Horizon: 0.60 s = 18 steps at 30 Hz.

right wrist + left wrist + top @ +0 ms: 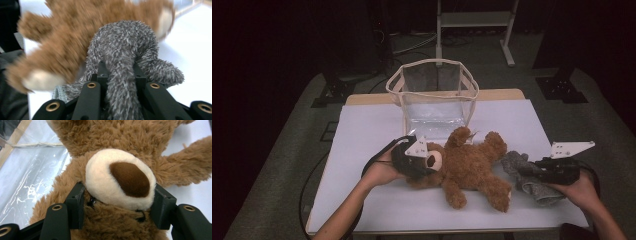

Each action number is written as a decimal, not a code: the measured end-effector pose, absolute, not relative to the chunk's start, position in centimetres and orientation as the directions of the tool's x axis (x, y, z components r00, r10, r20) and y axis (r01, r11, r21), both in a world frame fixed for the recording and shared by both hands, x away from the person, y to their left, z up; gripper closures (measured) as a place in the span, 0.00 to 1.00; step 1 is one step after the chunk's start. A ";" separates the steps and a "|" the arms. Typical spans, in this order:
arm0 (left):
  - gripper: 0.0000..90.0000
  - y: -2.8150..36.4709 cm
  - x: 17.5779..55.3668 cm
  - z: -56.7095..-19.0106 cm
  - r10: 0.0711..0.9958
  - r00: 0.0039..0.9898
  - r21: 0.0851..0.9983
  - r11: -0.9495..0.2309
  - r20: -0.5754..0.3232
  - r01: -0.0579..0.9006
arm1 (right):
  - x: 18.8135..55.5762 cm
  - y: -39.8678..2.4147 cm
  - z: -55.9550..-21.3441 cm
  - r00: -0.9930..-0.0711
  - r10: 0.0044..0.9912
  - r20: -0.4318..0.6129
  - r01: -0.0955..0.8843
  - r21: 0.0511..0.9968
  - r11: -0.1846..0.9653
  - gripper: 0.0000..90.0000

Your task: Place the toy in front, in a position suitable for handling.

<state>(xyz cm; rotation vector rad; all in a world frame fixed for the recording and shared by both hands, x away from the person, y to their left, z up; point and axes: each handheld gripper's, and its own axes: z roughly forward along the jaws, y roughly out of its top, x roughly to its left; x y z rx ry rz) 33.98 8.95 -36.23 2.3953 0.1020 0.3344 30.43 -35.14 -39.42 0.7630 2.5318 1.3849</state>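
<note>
Between the left gripper's point(117, 202) jaws sits the teddy bear's point(467, 167) muzzle, body stretching away toward the right gripper point(120, 72), clamped on a grey fuzzy cloth point(125, 50).

left claw point(117, 206) | jaws flank teddy bear point(120, 177) muzzle | clear bag point(30, 175) beside | white table point(192, 192)

No readable text, label, brand, number or sign in any picture.
</note>
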 end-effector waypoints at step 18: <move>0.44 10.8 31.9 -35.9 0.165 0.981 0.662 -0.747 0.107 0.053 | 31.0 -23.4 -33.4 -0.983 0.185 0.010 0.111 0.831 0.544 0.82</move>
